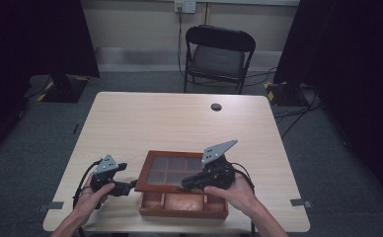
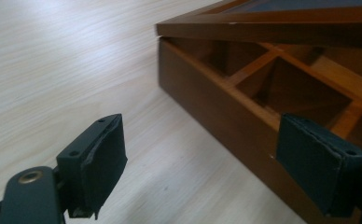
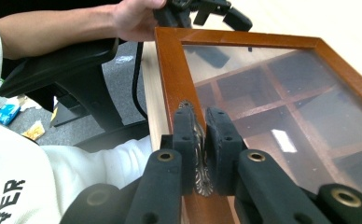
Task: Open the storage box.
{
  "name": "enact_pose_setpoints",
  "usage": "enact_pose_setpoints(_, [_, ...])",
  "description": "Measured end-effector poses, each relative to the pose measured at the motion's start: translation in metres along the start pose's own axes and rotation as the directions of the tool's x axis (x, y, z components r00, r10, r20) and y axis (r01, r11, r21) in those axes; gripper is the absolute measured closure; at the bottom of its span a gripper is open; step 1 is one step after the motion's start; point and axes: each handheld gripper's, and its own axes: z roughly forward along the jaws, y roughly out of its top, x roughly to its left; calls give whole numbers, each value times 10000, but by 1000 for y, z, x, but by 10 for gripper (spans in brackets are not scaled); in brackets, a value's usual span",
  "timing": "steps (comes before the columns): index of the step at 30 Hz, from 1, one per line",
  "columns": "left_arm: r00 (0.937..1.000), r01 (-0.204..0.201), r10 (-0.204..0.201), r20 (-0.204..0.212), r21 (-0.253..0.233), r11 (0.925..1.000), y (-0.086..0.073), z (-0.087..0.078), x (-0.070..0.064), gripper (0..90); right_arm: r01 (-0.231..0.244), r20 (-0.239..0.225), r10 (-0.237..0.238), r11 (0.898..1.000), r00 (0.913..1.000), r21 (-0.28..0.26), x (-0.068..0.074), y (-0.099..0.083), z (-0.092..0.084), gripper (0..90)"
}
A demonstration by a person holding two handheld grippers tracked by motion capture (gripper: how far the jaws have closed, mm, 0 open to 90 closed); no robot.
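While the wooden compartment box sits at the near edge of the tabletop, its glass-paned lid is raised partway off the base; the right gripper has its fingers clenched on the ornate metal clasp at the front edge of the lid frame, seen from its own view; the left gripper, in the left hand, rests just beside the box's left wall, fingers spread wide and grasping nothing; divided compartments show beneath the glass.
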Motion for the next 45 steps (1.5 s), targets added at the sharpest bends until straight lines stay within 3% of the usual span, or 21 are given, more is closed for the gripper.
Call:
enact_pose_setpoints(6, [10000,-50,51,7,-431,9991,4,0,-3,158,79,92,-78,10000,9999,-15,-2,7,-4,833])
enact_pose_setpoints(9, [9999,131,-131,0,-576,9983,6,-2,-4,158,113,95,-113,9999,9999,3,-2,10,-5,834])
enact_pose_setpoints(25, [9995,-275,257,-171,-1182,9926,26,-2,-8,161,269,259,-270,9996,9993,12,-3,18,-10,836])
enact_pose_setpoints(30, [9993,-354,338,-152,-1211,9920,32,-1,-8,161,240,227,-240,9997,9995,11,-4,19,-10,836])
enact_pose_setpoints(36, [9999,-157,159,14,-1245,9921,33,5,-9,158,213,201,-214,9998,9996,61,-5,21,-11,834])
enact_pose_setpoints(38, [9996,-281,285,13,-1237,9919,34,6,-8,156,119,100,-120,9999,9999,90,-6,21,-11,830])
enact_pose_setpoints(45, [9988,-471,481,73,-1067,9932,33,7,-9,151,-32,600,46,9997,9982,-239,-8,16,-18,644])
